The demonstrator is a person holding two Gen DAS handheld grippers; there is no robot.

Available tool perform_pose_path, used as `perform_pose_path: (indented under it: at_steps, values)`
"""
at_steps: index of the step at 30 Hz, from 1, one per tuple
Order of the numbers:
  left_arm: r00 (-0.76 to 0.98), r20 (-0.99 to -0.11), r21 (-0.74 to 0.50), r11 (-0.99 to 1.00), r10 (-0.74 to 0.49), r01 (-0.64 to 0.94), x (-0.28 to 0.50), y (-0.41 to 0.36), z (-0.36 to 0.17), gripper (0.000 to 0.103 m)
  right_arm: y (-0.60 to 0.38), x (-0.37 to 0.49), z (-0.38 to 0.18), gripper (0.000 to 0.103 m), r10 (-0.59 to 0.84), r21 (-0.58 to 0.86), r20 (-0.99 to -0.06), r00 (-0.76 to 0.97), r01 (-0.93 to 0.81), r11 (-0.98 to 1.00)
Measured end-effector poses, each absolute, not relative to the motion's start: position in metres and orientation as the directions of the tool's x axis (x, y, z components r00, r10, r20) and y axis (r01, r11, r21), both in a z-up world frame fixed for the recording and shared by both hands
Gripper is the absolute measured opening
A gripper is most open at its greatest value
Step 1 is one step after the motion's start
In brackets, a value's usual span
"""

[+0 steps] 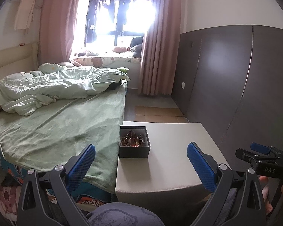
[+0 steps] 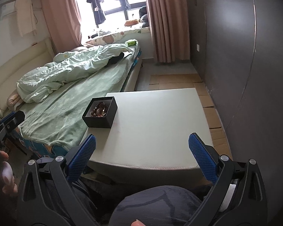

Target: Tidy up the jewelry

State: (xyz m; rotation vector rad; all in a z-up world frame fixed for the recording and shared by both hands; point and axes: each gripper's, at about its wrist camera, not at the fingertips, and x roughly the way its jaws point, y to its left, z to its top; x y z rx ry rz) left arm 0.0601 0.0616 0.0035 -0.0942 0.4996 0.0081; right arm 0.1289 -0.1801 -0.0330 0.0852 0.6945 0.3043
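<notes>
The left gripper (image 1: 141, 157) and right gripper (image 2: 141, 151) both gape wide, empty, short of the black box (image 1: 134, 144) of beaded jewelry (image 1: 133, 139) on the bench (image 1: 175, 150).

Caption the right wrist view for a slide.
Open right gripper held back from a black box of beaded bracelets on a white table beside the bed.

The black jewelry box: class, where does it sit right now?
In both views the black jewelry box sits on the white table's left edge, beside the bed.
</notes>
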Motion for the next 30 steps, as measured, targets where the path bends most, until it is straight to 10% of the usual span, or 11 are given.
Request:
perform_pose_path:
  at_steps: [30]
  values:
    - [0.854, -0.521, -0.081, 0.996, -0.017, -0.029, 0.075, 0.064, 0.000, 0.095, -0.160, 0.125, -0.019, 0.098, 0.354, 0.169, -0.619, 0.701, -0.321, 0.932]
